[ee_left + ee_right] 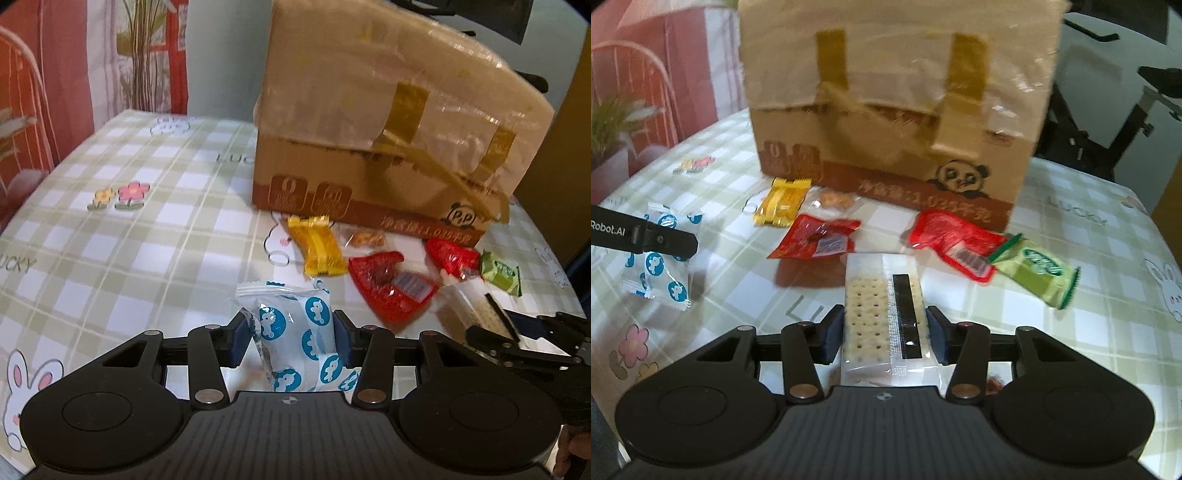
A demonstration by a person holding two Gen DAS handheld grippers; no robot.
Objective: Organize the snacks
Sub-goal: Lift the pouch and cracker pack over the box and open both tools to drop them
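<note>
Left wrist view: left gripper [291, 338] pinches a white-and-blue snack packet [295, 332] above the checked table [147, 236]. Right gripper [885, 338] clamps a cracker pack [882, 306], near the cardboard box [897, 110].

At the lower centre of the frame, the right gripper [885, 334] clamps a clear-wrapped cracker packet [881, 314] between its blue pads. Behind it a taped cardboard box [897, 110] with a panda print stands on the checked tablecloth [1089, 221]. In front of the box lie a yellow packet [781, 201], two red packets [816, 238] [955, 238] and a green packet [1036, 271]. At the left edge, the left gripper [657, 240] holds a white packet with blue dots [663, 258].
</note>
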